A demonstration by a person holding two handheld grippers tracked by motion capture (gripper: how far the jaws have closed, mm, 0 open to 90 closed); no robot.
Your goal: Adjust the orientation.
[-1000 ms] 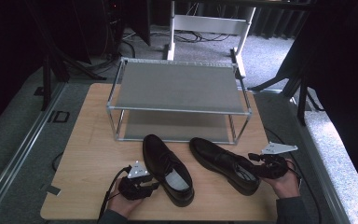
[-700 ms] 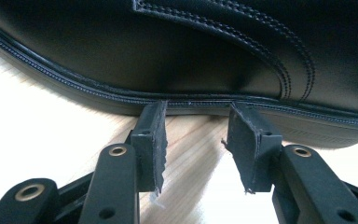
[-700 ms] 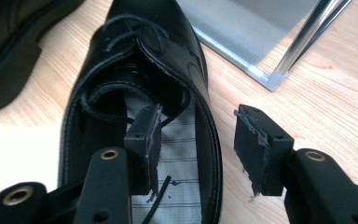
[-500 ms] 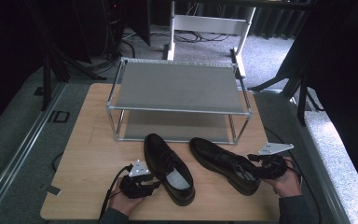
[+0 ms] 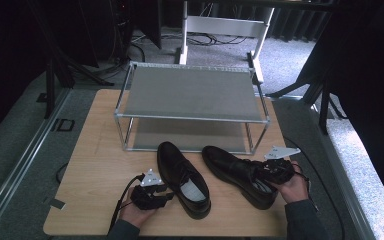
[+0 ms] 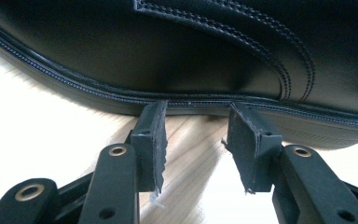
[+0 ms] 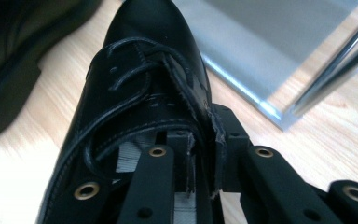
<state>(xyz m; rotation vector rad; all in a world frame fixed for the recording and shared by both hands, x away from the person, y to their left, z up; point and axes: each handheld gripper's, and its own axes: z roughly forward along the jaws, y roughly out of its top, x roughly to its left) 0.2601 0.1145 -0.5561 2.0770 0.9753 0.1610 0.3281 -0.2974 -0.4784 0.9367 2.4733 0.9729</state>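
Two black leather lace-up shoes lie on the wooden table point(image 5: 100, 155), toes pointing at a metal rack. My left gripper point(image 5: 168, 196) rests on the table beside the left shoe point(image 5: 182, 177). In the left gripper view it point(image 6: 196, 112) stands open, with its tips just short of the sole edge of that shoe point(image 6: 191, 46) and nothing between them. My right gripper point(image 5: 261, 172) is at the opening of the right shoe point(image 5: 232, 172). In the right gripper view it point(image 7: 203, 133) is shut on the side wall of that shoe point(image 7: 140, 79), one jaw inside and one outside.
A two-shelf grey metal rack point(image 5: 190, 92) stands at the back of the table; its lower shelf point(image 7: 270, 42) lies just beyond the right shoe's toe. Bare table lies to the left of the shoes. Cables trail from both grippers. Dark stands and carpet surround the table.
My left gripper has crept a little to the right, closer to the left shoe's side. My right gripper has shifted slightly left, further onto the right shoe's opening. The shoes have stayed put.
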